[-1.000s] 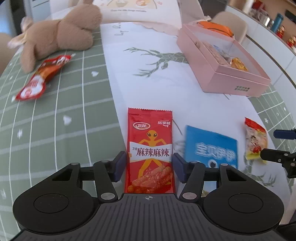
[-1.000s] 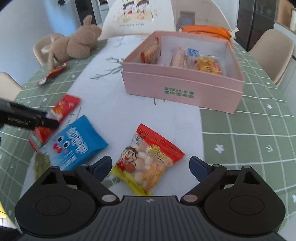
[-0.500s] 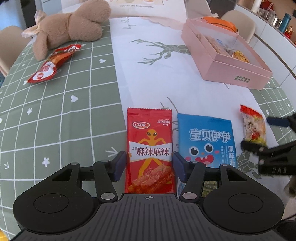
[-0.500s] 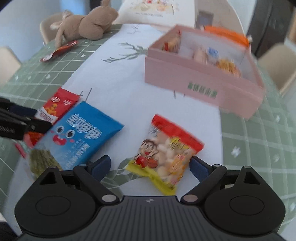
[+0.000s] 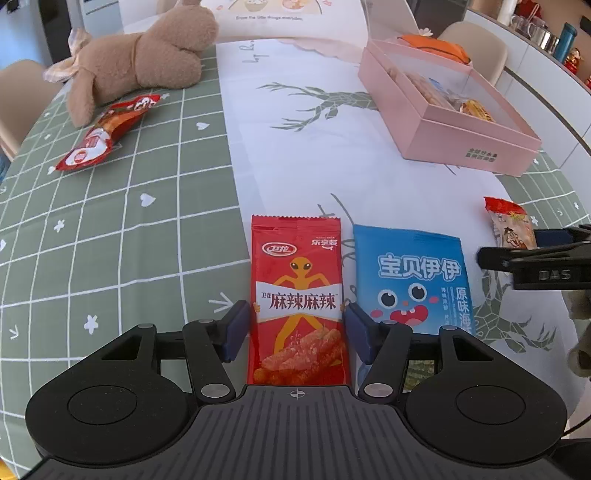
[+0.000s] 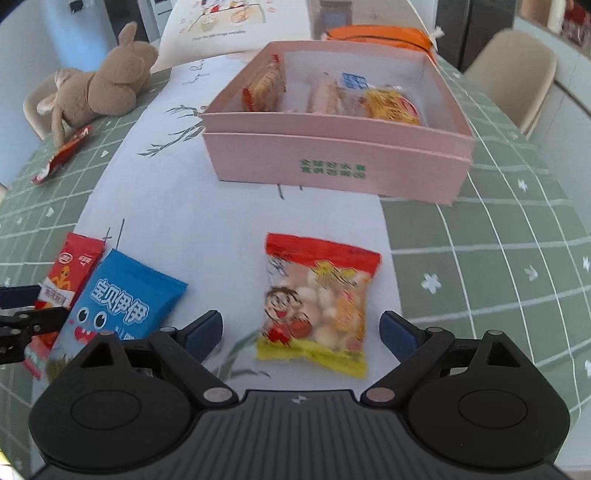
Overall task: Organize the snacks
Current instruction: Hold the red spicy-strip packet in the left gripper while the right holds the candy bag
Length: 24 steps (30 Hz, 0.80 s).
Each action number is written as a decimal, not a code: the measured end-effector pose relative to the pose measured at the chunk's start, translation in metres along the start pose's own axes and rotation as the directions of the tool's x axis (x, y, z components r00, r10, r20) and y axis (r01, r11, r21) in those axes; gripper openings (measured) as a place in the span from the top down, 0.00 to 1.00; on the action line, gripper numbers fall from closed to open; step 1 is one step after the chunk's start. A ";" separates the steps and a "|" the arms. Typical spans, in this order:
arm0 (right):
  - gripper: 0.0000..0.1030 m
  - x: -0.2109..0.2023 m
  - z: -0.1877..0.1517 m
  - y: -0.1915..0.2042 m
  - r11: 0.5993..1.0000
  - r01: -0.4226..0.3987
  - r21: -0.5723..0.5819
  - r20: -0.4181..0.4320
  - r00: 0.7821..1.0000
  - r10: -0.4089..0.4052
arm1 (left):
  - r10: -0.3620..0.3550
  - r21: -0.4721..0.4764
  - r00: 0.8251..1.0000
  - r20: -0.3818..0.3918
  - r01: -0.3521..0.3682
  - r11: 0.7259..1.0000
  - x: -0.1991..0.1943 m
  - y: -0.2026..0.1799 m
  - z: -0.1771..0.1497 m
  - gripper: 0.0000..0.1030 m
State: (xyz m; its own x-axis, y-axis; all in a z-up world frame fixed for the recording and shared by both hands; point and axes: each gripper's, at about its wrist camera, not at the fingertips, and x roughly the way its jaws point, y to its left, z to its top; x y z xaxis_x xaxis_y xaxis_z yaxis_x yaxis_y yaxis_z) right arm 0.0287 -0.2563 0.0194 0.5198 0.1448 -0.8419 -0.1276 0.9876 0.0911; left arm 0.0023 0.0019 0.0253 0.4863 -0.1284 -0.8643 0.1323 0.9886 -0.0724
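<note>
My left gripper (image 5: 295, 325) is shut on a red spicy-strip packet (image 5: 299, 295), its pads against the packet's two long edges just above the table. A blue seaweed packet (image 5: 413, 280) lies right beside it. My right gripper (image 6: 301, 330) stands wide open over a red-and-yellow snack bag (image 6: 317, 302) that lies flat between its fingers, with a gap on each side. The left wrist view shows the right gripper (image 5: 535, 245) at the right edge, by that bag (image 5: 511, 225). The open pink box (image 6: 332, 166) behind holds several snacks.
A brown plush rabbit (image 5: 140, 62) lies at the far left with another red packet (image 5: 107, 136) beside it. An orange pouch (image 6: 380, 35) sits behind the box. Chairs (image 6: 517, 74) ring the green checked tablecloth (image 5: 110, 240) with its white runner.
The right gripper has shifted and turned, so the snack bag now sits squarely between its fingers. The red packet has kept its place in the left gripper while the table view shifted slightly.
</note>
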 end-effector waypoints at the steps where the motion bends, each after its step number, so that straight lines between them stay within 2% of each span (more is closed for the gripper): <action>1: 0.12 0.002 0.001 0.004 1.000 0.010 -0.011 0.007 1.000 -0.010 | -0.003 -0.001 1.000 -0.003 0.003 1.000 0.000 0.001 0.000 0.40; 4: 0.25 0.001 0.004 0.013 0.999 -0.005 -0.033 0.019 1.000 0.005 | -0.010 0.002 1.000 -0.009 0.010 1.000 -0.001 0.001 -0.001 0.40; 6: 0.46 -0.003 0.004 0.017 0.997 -0.027 -0.074 0.016 0.999 0.028 | -0.020 0.006 1.000 -0.015 0.020 1.000 -0.002 0.002 -0.002 0.39; 11: 0.49 -0.014 0.000 0.023 0.989 -0.085 -0.117 -0.011 0.996 0.085 | -0.073 -0.011 0.997 -0.036 0.072 0.997 -0.004 0.009 -0.001 0.40; 14: 0.49 -0.024 -0.002 0.019 0.990 -0.077 -0.121 0.006 0.997 0.079 | -0.062 0.002 0.997 -0.039 0.063 0.998 -0.005 0.008 -0.001 0.45; 16: 0.49 -0.032 -0.001 0.011 0.992 -0.066 -0.109 0.019 0.997 0.068 | -0.073 0.000 0.997 -0.031 0.073 0.997 -0.006 0.008 -0.001 0.55; 17: 0.49 -0.036 -0.001 0.006 0.993 -0.056 -0.103 0.028 0.998 0.059 | -0.073 0.005 0.997 -0.021 0.073 0.997 -0.008 0.008 -0.002 0.64; 18: 0.49 -0.040 0.000 0.000 0.994 -0.045 -0.099 0.036 0.998 0.049 | -0.072 0.007 0.997 -0.009 0.072 0.997 -0.010 0.008 -0.001 0.80; 21: 0.49 -0.049 0.002 -0.018 0.997 -0.007 -0.081 0.060 0.998 0.012 | -0.091 -0.021 0.996 0.018 0.091 0.996 -0.015 0.012 0.002 0.82; 24: 0.49 -0.051 0.000 -0.031 0.998 0.008 -0.070 0.068 0.998 -0.003 | -0.071 -0.010 0.997 0.004 0.071 0.997 -0.014 0.010 0.006 0.82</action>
State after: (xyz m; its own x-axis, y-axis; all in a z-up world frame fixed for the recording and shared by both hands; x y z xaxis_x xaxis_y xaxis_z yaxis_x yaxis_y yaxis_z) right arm 0.0059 -0.2946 0.0597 0.5761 0.1451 -0.8044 -0.1818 0.9822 0.0470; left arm 0.0023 0.0133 0.0399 0.4794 -0.1983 -0.8549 0.1578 0.9777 -0.1383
